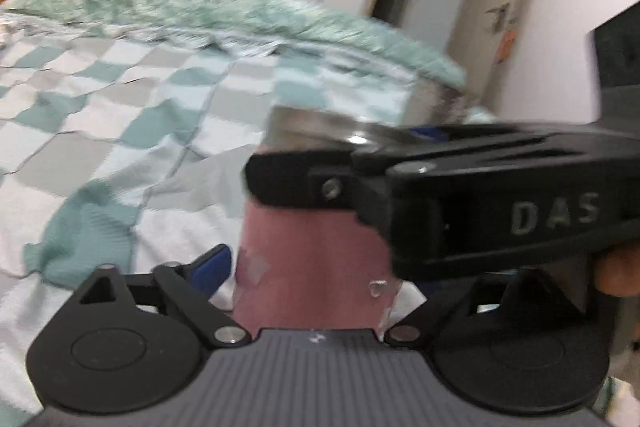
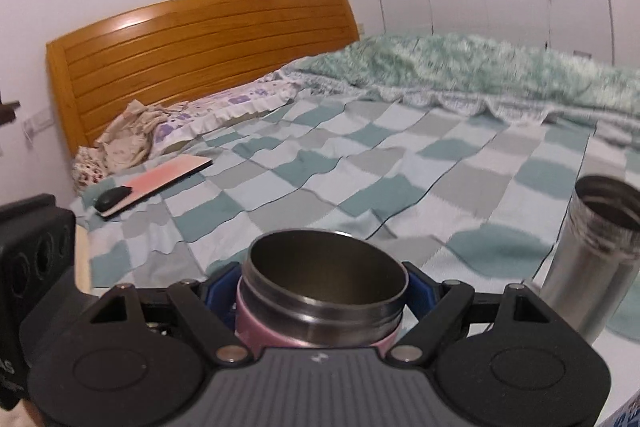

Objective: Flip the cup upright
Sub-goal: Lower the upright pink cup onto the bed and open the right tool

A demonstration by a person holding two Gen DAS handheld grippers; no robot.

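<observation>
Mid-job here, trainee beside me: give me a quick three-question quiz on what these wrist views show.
1. True or false: the pink steel-rimmed cup has its open mouth facing up.
2. What grips that cup's sides? A a bare hand; B the right gripper; C nothing.
3. Fill in: in the right wrist view, the plain silver steel tumbler stands to the pink cup's ____.
Key: 1 true; 2 B; 3 right.

Bed, checkered cover: steel flask, phone, pillow, green quilt.
</observation>
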